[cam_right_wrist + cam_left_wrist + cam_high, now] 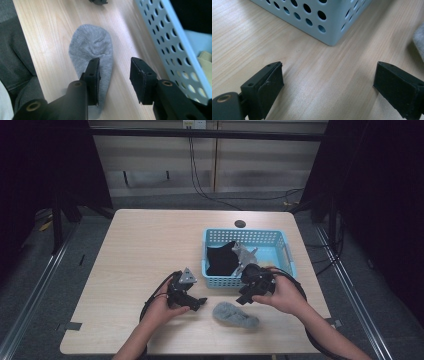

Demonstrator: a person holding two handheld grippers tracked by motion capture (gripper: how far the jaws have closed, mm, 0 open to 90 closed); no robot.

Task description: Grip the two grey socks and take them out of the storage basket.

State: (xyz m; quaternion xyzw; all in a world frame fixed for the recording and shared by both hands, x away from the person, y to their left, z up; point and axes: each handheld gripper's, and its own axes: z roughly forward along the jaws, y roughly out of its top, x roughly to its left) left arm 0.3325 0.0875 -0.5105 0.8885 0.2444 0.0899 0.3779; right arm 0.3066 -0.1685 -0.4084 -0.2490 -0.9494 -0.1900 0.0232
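one grey sock (235, 315) flat on table (145, 250), long axis along near edge; both grippers (192, 303) (246, 298) spread, empty.

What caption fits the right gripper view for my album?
Right tool, open, above a grey sock beside the blue basket.

The grey sock (235, 315) lies flat on the wooden table, just in front of the blue basket (220, 281). It is soft, a little wrinkled, and nothing holds it.
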